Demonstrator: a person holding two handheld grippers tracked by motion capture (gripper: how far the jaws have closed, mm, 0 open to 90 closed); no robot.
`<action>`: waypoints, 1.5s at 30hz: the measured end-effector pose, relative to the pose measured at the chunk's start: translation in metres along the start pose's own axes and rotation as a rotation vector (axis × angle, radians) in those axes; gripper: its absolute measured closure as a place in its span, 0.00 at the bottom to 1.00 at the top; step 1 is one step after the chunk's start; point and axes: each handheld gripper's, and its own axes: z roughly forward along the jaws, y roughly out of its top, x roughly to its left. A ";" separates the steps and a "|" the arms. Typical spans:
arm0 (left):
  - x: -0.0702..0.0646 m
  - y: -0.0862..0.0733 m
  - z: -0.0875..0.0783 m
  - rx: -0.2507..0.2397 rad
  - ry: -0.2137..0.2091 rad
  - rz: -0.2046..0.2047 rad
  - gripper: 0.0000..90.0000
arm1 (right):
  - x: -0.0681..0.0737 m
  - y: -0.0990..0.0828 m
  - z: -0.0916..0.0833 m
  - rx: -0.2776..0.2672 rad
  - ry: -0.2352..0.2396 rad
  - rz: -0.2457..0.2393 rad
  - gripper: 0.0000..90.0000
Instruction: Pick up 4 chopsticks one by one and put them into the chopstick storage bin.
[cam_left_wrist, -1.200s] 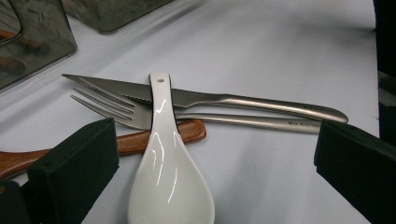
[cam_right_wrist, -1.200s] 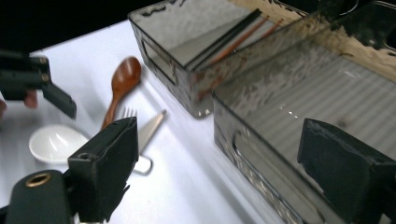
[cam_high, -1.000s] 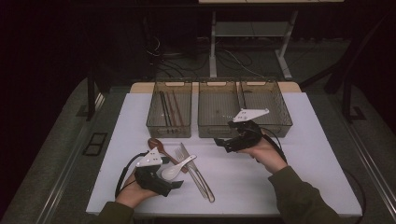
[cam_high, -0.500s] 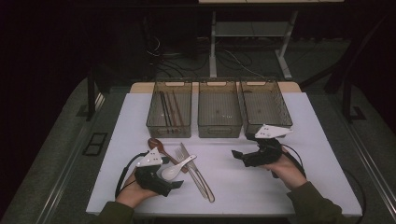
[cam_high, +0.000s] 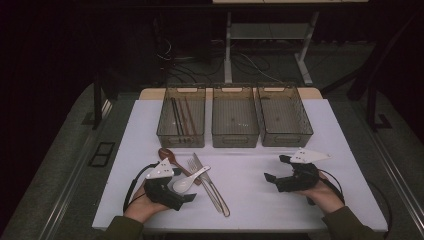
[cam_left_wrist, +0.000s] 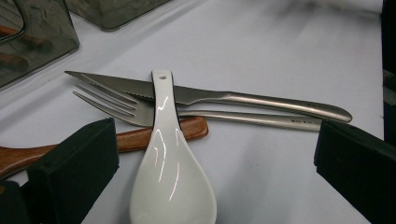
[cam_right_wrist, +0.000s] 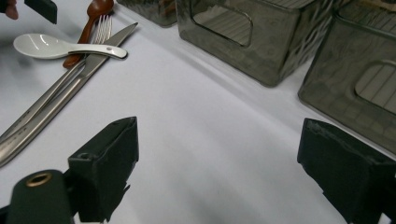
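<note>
The left gripper (cam_high: 187, 196) is held low over the white table (cam_high: 250, 190) with its jaws spread wide apart and nothing clamped between them. Seen in the left gripper view, the bowl of a white ceramic spoon (cam_left_wrist: 172, 172) lies directly between the two jaws, closer to the left one, touched by neither. Its handle runs straight ahead of the gripper and rests across three other pieces: a wooden spoon (cam_left_wrist: 140, 138) whose handle passes beneath it just ahead of the left jaw, then a steel fork (cam_left_wrist: 126, 107), then a steel knife (cam_left_wrist: 210, 95) farthest out. Fork and knife lie side by side, touching (their handles stretch off ahead of the right jaw).

The right gripper (cam_high: 275, 169) is held well apart from this cluster, its jaws likewise wide open and empty, with only bare table between them in the right gripper view. Ahead of it and to its left, the same four utensils are seen at a distance. Ahead and to its right stand smoky plastic bins (cam_right_wrist: 252, 37), three in a row in the high view; the one farthest from the right gripper (cam_high: 181, 117) holds some long thin sticks (cam_high: 182, 116), too small to be told apart
</note>
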 end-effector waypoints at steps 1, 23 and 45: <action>0.000 0.000 0.000 -0.001 0.001 -0.001 0.00 | -0.001 -0.002 -0.001 -0.002 0.001 -0.001 0.14; 0.005 0.003 -0.002 -0.012 0.021 0.002 0.00 | -0.010 -0.036 -0.030 0.030 -0.024 0.012 0.14; 0.036 0.000 -0.020 -0.018 0.027 -0.020 0.36 | -0.008 -0.038 -0.030 0.047 -0.030 0.006 0.14</action>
